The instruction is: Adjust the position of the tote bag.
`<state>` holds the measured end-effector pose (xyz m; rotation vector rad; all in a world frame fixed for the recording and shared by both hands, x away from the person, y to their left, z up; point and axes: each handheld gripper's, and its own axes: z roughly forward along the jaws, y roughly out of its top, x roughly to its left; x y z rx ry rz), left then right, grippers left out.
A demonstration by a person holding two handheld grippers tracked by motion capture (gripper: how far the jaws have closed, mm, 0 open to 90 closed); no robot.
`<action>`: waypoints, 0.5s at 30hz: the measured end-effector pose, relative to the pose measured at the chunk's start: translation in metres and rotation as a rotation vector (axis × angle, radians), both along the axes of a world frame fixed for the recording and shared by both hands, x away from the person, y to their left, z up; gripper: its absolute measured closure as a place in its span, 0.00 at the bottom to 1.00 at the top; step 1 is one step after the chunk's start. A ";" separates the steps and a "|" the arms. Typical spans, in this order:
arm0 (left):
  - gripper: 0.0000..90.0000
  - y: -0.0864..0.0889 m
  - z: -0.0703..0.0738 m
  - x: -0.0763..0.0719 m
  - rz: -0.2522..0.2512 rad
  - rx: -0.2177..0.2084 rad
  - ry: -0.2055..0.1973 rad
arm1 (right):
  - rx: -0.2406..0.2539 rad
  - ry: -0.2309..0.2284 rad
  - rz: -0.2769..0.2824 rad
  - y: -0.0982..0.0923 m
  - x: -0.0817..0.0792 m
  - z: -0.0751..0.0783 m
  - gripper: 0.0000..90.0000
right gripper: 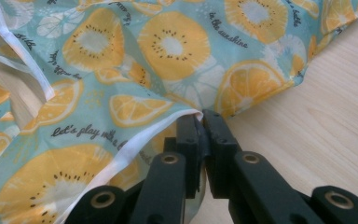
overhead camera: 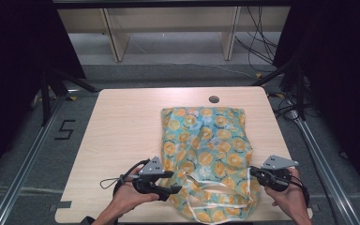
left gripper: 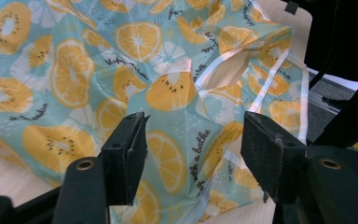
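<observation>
A teal fabric bag [overhead camera: 208, 154] printed with orange slices lies flat on the wooden table [overhead camera: 122, 140], its white-trimmed handles [overhead camera: 215, 192] toward the near edge. At the bag's near left side, my left gripper [overhead camera: 173, 182] is open, and its jaws straddle the printed fabric [left gripper: 177, 140] without closing on it. My right gripper [overhead camera: 253, 172] is at the bag's near right edge. It is shut on the white-trimmed hem of the bag [right gripper: 168, 126], pinching the cloth between its jaws [right gripper: 200, 135].
A round cable hole [overhead camera: 214, 99] sits in the table near its far edge. Bare tabletop lies left of the bag. Beyond the table are wooden shelf legs [overhead camera: 117, 42] and loose cables [overhead camera: 262, 42] on the floor.
</observation>
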<state>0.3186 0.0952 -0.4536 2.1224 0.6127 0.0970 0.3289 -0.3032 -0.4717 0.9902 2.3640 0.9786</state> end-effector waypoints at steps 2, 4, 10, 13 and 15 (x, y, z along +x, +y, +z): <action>0.50 -0.004 -0.003 0.001 -0.011 0.018 -0.017 | 0.001 0.001 -0.002 0.000 0.000 0.000 0.96; 0.60 -0.007 -0.005 0.001 -0.016 0.024 -0.028 | 0.007 0.007 -0.021 0.000 -0.002 0.001 0.96; 0.99 -0.017 -0.010 0.011 -0.041 0.108 -0.121 | 0.013 0.018 -0.038 0.001 -0.005 0.002 0.96; 1.00 -0.018 -0.009 0.020 -0.030 0.127 -0.142 | 0.009 0.002 -0.033 0.000 -0.004 0.003 0.97; 1.00 -0.017 -0.005 0.026 -0.003 0.116 -0.168 | 0.013 0.016 -0.040 0.000 -0.005 0.003 0.97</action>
